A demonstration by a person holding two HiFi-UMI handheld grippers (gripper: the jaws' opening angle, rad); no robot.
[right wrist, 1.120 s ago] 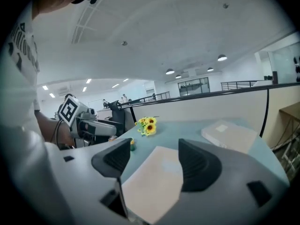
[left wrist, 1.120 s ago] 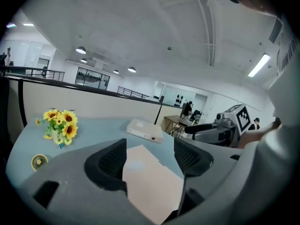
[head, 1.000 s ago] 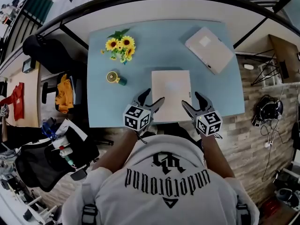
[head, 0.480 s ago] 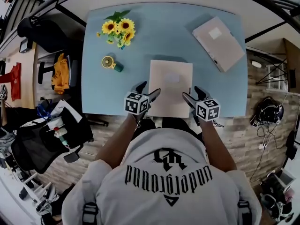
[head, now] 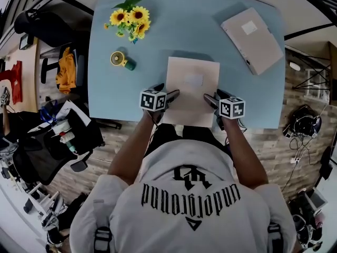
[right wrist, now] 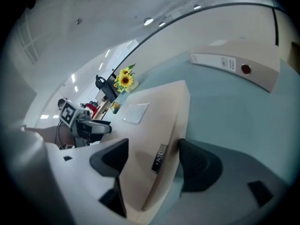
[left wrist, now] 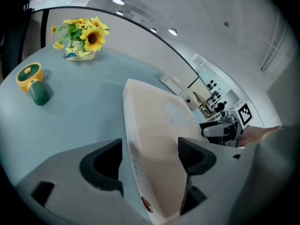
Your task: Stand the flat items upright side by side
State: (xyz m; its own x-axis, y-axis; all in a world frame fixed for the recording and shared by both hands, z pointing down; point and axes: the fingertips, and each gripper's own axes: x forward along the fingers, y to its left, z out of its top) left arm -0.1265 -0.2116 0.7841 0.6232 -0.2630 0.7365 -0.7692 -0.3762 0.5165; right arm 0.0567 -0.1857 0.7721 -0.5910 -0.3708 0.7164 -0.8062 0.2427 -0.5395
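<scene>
On the blue table (head: 105,62), left gripper (head: 165,91) and right gripper (head: 215,96), jaws just opening wider, straddle the closed file box (head: 192,83).

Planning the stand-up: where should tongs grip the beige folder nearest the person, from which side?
Probably the beige folder by its long side edges near the near end, from left and right: it lies flat on the table, so only thin edges can be pinched.

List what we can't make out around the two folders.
Near folder label: print too small, all views.
Far folder spine label: blurred, right gripper view.
Yellow-green object: too small to identify, head view.
Left gripper, right gripper: jaws, just opening, straddle near folder's edges; pad contact masked by the folder.
</scene>
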